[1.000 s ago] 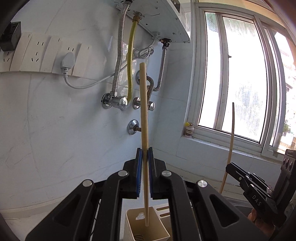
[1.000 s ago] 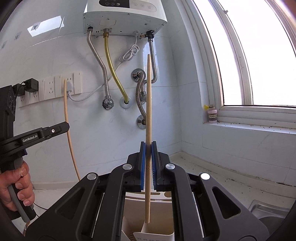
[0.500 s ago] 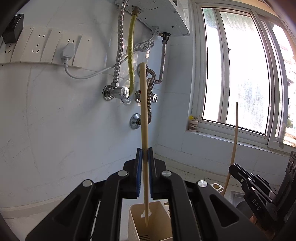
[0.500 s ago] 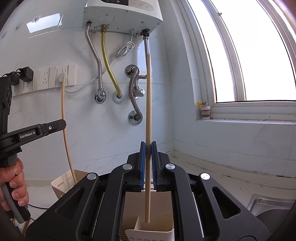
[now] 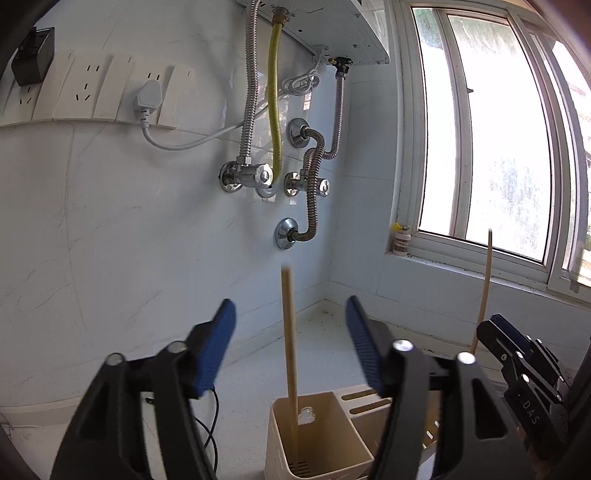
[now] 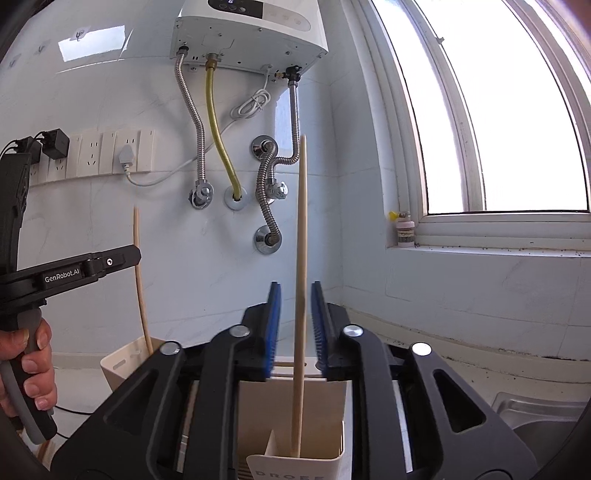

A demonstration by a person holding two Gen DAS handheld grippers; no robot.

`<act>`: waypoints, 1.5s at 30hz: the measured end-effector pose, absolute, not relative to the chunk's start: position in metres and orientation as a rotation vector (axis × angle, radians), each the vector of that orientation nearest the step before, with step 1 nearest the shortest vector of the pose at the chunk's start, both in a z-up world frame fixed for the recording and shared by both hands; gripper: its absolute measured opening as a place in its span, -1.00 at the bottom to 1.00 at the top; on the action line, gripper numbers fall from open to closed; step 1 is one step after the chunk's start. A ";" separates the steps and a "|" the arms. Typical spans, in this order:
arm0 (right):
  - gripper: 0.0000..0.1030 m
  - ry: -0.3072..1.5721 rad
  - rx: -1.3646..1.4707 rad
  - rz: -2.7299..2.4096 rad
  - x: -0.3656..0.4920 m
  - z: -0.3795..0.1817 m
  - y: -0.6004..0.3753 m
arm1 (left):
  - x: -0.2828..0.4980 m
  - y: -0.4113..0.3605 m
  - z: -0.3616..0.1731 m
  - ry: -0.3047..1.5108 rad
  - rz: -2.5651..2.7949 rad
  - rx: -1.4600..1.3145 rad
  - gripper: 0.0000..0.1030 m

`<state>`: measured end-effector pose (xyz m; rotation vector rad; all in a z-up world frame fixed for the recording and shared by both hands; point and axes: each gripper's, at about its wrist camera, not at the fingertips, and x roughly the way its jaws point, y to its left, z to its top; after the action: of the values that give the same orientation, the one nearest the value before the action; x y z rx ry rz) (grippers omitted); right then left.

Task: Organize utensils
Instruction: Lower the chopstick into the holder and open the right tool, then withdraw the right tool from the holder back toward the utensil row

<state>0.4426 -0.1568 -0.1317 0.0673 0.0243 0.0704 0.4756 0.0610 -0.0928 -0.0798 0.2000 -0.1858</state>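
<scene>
My left gripper [image 5: 290,321] is open wide. A wooden chopstick [image 5: 289,339] stands free between its jaws, its lower end inside a cream utensil holder [image 5: 317,439]. My right gripper [image 6: 295,295] is open a little. A second wooden chopstick [image 6: 301,288] stands between its blue pads without touching them, its tip in a cream holder [image 6: 295,424]. In the left wrist view the right gripper [image 5: 517,362] and its chopstick [image 5: 484,291] show at the right. In the right wrist view the left gripper [image 6: 92,266] and its chopstick [image 6: 140,280] show at the left.
A white tiled wall with a water heater [image 6: 251,33], metal hoses [image 5: 314,177] and a socket row [image 5: 92,92] stands behind. A window [image 5: 491,147] is at the right, with a small bottle [image 5: 400,240] on its sill. A steel sink corner [image 6: 535,410] is at lower right.
Both grippers have opened and let go of their chopsticks. The left chopstick has dropped down into the holder. The right chopstick has slid lower into its holder.
</scene>
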 end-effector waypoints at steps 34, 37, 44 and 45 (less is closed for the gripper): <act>-0.11 -0.069 0.078 0.185 0.381 0.004 -0.125 | 0.326 0.123 0.046 -0.024 0.031 0.019 0.53; -0.11 -0.053 0.082 0.218 0.368 0.011 -0.116 | 0.297 0.135 0.057 -0.034 0.062 0.021 0.53; -0.11 -0.002 0.098 0.301 0.340 0.005 -0.088 | 0.242 0.161 0.054 0.013 0.143 0.023 0.53; -0.11 0.000 0.092 0.313 0.337 0.002 -0.082 | 0.236 0.165 0.052 0.024 0.155 0.017 0.53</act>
<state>0.3366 -0.0823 0.0022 0.0920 -0.0004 0.3125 0.2355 0.1651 0.0519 0.0169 0.0239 0.1553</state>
